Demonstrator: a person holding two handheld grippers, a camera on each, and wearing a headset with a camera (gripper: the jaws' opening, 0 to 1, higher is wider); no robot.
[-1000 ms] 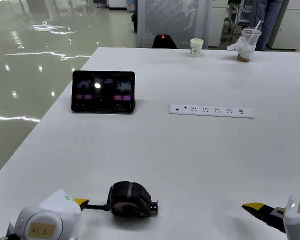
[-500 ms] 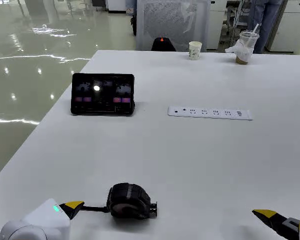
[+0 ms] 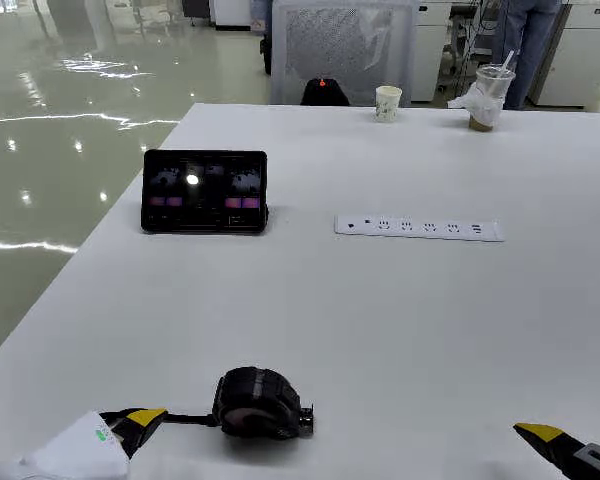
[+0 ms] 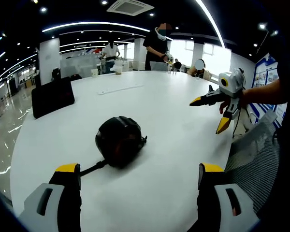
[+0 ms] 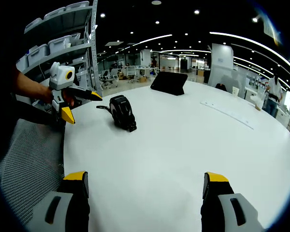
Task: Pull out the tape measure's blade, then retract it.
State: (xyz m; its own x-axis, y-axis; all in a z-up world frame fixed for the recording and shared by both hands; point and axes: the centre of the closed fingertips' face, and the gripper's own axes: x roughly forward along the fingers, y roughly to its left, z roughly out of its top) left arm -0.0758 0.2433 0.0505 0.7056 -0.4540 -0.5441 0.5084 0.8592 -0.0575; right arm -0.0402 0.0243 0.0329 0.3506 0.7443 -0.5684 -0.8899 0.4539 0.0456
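A black tape measure (image 3: 262, 402) lies on the white table (image 3: 380, 310) near the front edge, its blade fully inside. Its thin black strap trails left toward my left gripper (image 3: 132, 419). In the left gripper view the tape measure (image 4: 120, 140) sits just ahead of my open left gripper (image 4: 139, 169), which touches nothing. My right gripper (image 3: 546, 436) hangs open and empty far to the right, over the table's front edge. It shows across the table as the right gripper (image 4: 209, 116). In the right gripper view the tape measure (image 5: 122, 111) lies ahead on the left, beside the left gripper (image 5: 82, 107).
A dark tablet (image 3: 204, 190) stands propped at the mid-left. A white power strip (image 3: 418, 227) lies in the middle. A paper cup (image 3: 387, 102) and a plastic cup with a straw (image 3: 490, 92) stand at the far edge, near a mesh chair (image 3: 342, 45). People stand beyond.
Both grippers have drawn back toward the table's front edge and show less in the head view. The tape measure has stayed where it was.
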